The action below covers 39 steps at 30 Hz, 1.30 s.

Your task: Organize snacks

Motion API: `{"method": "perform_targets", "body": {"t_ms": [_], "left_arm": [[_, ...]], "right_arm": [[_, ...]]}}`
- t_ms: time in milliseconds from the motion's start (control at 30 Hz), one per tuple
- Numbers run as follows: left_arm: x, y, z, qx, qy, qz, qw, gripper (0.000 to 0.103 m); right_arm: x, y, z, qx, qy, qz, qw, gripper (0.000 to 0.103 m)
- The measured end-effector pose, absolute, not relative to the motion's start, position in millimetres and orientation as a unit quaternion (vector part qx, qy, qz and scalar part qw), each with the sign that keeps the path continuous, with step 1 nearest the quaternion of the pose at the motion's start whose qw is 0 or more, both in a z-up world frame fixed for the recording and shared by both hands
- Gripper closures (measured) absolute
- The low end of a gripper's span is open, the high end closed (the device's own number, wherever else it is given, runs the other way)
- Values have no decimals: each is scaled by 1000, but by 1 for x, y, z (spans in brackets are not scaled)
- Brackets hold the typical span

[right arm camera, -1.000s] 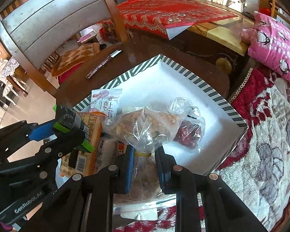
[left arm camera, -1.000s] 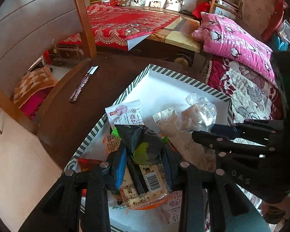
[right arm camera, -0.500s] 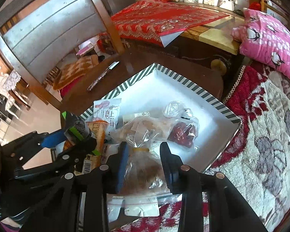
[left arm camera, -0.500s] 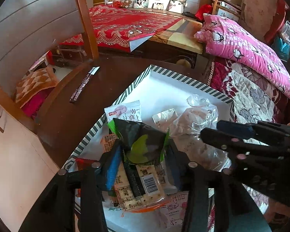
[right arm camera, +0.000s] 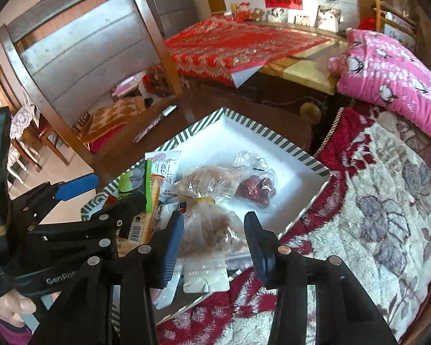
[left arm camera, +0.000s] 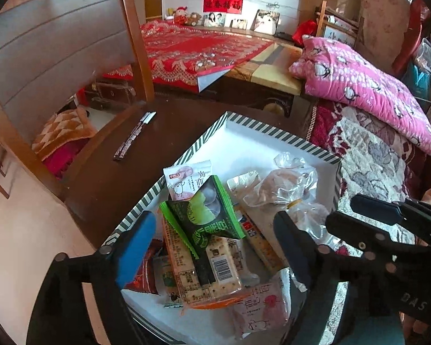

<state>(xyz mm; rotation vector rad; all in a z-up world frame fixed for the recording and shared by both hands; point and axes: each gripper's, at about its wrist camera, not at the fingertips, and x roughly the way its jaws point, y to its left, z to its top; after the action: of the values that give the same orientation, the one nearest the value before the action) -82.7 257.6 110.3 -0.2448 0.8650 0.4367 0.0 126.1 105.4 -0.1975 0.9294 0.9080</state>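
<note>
Careful: both your jaws are opening, so the green foil snack packet [left arm camera: 207, 215] and clear plastic bag [right arm camera: 212, 227] may slide off the heap in the striped white box [left arm camera: 261, 146].

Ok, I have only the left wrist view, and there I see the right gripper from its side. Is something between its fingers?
Observer: Yes. In the right wrist view the right gripper has its jaws opening, and a clear bag of brown snacks is between them, lying in the striped box.
Operator: And what lies beyond that bag?
Observer: A second clear bag, holding dark red fruits, maybe dates.
Operator: Is anything under that gripper?
Observer: A small zip pouch lies at the box's near edge, just below the fingers.
</note>
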Motion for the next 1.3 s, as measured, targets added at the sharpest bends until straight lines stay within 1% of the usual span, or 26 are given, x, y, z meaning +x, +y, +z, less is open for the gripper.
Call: {"method": "perform_targets", "body": {"t_ms": [67,200,267,700,1300], "left_arm": [[-86,254,113,-115,408,212,880,13],[-94,245,118,-114,396,216,885,6],[-98,239,119,-109,395,220,885,5],[-115,221,122,-106,404,223,881,5],[-116,216,122,-106,408,217,881,5]], "right_arm": [[-5,118,109,-88,423,420,798,51],[-16,103,115,-83,408,418,807,49],[-21,97,117,-84,403,415,812,48],[-39,67,114,-79,405,413,812,47],[-49,77,114,-100,405,420,806,46]]}}
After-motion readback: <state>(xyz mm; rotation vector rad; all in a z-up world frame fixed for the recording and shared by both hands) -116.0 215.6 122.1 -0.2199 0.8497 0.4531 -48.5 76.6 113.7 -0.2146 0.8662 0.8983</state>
